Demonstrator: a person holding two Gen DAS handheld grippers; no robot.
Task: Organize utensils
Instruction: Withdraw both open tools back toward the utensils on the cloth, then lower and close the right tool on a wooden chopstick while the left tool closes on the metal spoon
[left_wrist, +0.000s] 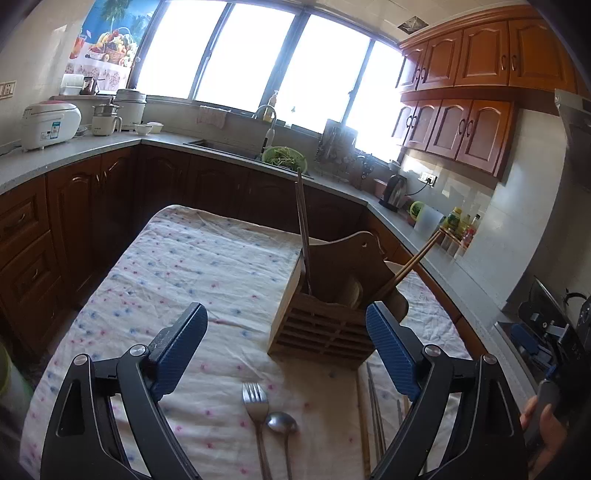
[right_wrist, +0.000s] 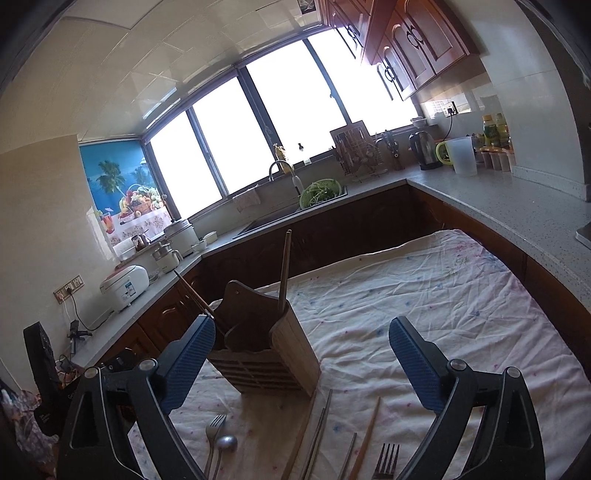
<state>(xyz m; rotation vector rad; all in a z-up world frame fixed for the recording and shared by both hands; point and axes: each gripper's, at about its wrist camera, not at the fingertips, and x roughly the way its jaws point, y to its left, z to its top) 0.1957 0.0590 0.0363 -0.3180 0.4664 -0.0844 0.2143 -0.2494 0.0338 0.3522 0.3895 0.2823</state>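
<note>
A wooden utensil holder (left_wrist: 325, 314) (right_wrist: 266, 350) stands on the cloth-covered table (left_wrist: 177, 266) with chopsticks (left_wrist: 303, 236) (right_wrist: 284, 269) sticking up from its compartments. In front of it lie a fork (left_wrist: 256, 410) (right_wrist: 214, 432), a spoon (left_wrist: 281, 424) (right_wrist: 226, 445), several loose chopsticks (left_wrist: 373, 406) (right_wrist: 317, 432) and a second fork (right_wrist: 386, 459). My left gripper (left_wrist: 286, 332) is open and empty, above the fork and spoon. My right gripper (right_wrist: 301, 347) is open and empty, above the loose chopsticks.
Kitchen counters wrap around the table, with a sink (left_wrist: 221, 146), a green colander (left_wrist: 284, 157) (right_wrist: 319, 192), a rice cooker (left_wrist: 50, 123), a kettle (right_wrist: 424, 149) and bottles (left_wrist: 461, 221). Dark wood cabinets stand beyond the table's far edge.
</note>
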